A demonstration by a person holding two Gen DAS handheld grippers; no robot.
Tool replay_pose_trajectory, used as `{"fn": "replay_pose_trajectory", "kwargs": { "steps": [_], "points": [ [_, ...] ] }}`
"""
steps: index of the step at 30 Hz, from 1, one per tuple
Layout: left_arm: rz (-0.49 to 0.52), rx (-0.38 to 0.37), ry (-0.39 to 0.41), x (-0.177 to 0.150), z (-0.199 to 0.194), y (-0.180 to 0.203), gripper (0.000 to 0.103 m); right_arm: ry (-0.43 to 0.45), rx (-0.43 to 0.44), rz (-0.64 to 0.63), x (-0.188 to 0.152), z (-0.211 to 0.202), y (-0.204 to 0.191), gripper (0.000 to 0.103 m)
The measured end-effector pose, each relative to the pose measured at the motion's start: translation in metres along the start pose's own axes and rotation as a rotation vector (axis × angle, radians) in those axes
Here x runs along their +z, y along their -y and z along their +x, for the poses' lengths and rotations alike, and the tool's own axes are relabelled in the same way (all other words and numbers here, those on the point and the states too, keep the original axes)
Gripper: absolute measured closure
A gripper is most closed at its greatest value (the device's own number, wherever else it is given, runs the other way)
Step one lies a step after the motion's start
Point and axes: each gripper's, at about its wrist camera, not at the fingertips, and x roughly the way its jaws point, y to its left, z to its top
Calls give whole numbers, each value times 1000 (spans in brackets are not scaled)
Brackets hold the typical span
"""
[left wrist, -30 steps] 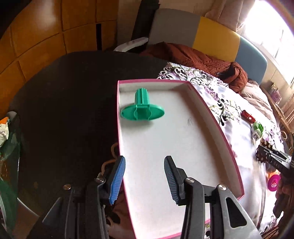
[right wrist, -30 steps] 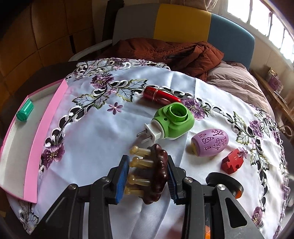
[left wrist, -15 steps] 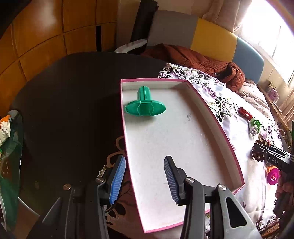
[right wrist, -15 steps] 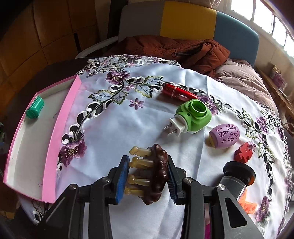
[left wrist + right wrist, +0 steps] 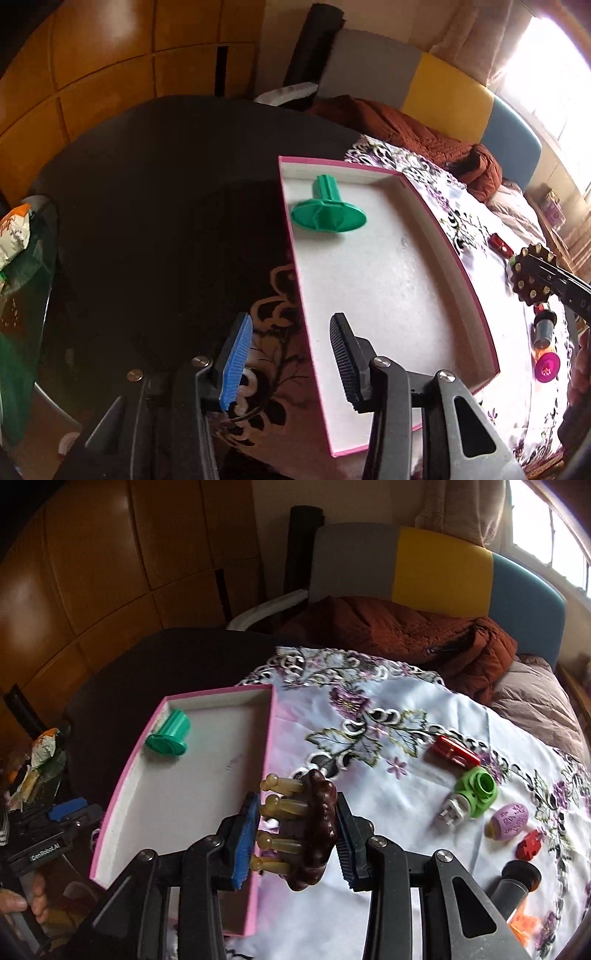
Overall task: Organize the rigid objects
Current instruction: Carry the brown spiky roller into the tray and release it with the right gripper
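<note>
Right gripper (image 5: 295, 840) fingers clamped on brown knobby massager (image 5: 317, 823), pegs poking toward left pad, hovering over near wall of pink tray (image 5: 269, 738). Looks stiff, light, glossy so maybe slippery; grip across knobby body seems right, not pegs. Left gripper (image 5: 291, 360) fingers half open, empty, straddling tray's side wall. Farther in: green stamp (image 5: 168, 734) in tray's far corner. Versus second ago: massager carried from cloth's middle toward tray.
</note>
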Motion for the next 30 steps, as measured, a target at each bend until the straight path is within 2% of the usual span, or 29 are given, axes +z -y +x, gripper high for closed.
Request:
{"fn": "replay_pose_trajectory", "kwargs": {
  "steps": [9, 16, 21, 24, 27, 30],
  "points": [
    [-53, 32, 20, 0, -6, -22, 59, -56, 168, -75, 12, 41, -81, 64],
    [-76, 51, 1, 0, 0, -34, 59, -146, 204, -118, 23, 94, -129, 64],
    [-73, 63, 5, 1, 1, -37, 59, -202, 194, -103, 24, 124, -140, 61],
    [-84, 69, 1, -1, 2, -40, 59, -192, 202, -97, 23, 122, -142, 60],
    [-92, 67, -1, -1, 2, -42, 59, -179, 210, -100, 22, 115, -141, 49],
    [-81, 65, 13, -2, 0, -40, 59, -155, 217, -96, 21, 105, -138, 44]
  ]
}}
